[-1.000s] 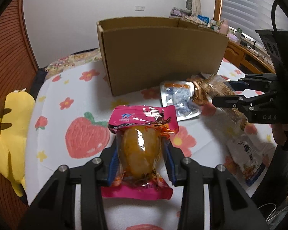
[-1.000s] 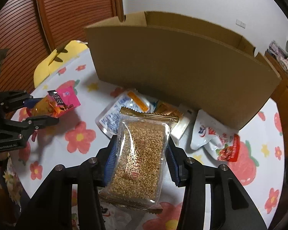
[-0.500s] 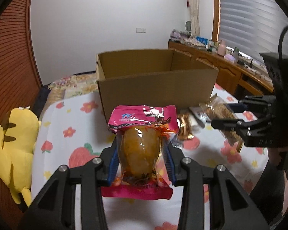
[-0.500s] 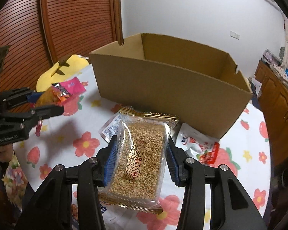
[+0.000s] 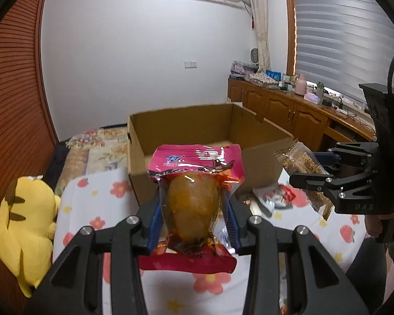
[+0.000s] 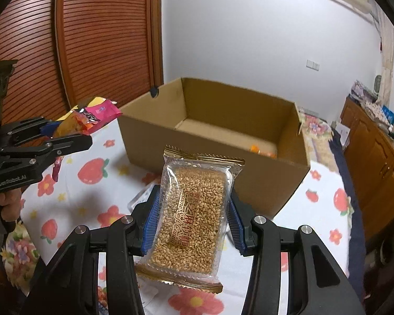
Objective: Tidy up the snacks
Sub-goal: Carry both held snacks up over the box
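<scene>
**Two snacks held up short of the open box**

Left wrist view: our left tongs (image 5: 194, 207) pinch the pink snack pouch (image 5: 193, 199) by its two long sides. Its long axis runs along the fingers, the pink sealed end pointing away from us toward the cardboard box (image 5: 210, 155). The box stands straight ahead, just beyond that end, its mouth open upward, on the flowered counter (image 5: 97, 199). Right of the box, the right tongs (image 5: 325, 173) hold their own packet.

Right wrist view: our right tongs (image 6: 193, 215) clamp the sesame candy bar (image 6: 194, 210) across its width. Its long axis also lies along the fingers, the gold crimped end toward the box (image 6: 218, 141), which sits ahead and a little right. Something orange lies inside the box. We judge both hands about equally near the box's front wall; each must carry its snack forward over that wall.
</scene>
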`<state>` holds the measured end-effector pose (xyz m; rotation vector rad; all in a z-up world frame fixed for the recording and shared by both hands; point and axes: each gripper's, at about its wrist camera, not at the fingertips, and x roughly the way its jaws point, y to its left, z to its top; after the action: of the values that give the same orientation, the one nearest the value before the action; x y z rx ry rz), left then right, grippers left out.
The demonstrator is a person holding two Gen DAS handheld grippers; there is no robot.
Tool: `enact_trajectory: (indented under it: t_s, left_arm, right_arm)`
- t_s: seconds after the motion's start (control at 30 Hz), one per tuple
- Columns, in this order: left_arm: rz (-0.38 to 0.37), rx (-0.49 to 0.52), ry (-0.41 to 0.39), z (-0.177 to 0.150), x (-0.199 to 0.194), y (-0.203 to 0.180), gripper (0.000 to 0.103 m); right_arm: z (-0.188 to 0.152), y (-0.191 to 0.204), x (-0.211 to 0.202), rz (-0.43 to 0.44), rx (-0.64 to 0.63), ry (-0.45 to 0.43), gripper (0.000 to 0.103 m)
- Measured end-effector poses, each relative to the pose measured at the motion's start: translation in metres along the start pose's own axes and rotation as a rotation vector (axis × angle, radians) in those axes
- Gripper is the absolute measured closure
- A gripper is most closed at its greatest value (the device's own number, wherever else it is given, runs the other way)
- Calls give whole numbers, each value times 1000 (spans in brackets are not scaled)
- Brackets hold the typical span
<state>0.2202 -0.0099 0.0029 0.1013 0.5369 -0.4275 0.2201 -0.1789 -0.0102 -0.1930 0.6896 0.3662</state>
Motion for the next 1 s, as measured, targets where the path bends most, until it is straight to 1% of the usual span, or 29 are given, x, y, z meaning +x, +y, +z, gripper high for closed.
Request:
enact_trajectory:
  t_s: [0.23, 0.47, 0.77, 0.9, 1.0]
  left_arm:
    - [1, -12, -36, 35, 16, 3, 64]
    - [1, -15, -65, 63, 33, 5, 64]
    - [24, -24, -72, 79, 72, 15, 64]
    - [48, -28, -63, 86, 95, 23, 64]
    - [52, -46, -58, 91, 112, 30, 64]
  right_arm:
    - [34, -8, 2, -14, -37, -39, 56]
    - [55, -13, 10, -6, -59, -68, 56]
    - [74, -39, 36, 7, -24, -96, 56]
    - [85, -53, 49, -10, -7, -132, 56]
    - [89, -60, 60, -23, 1, -147, 56]
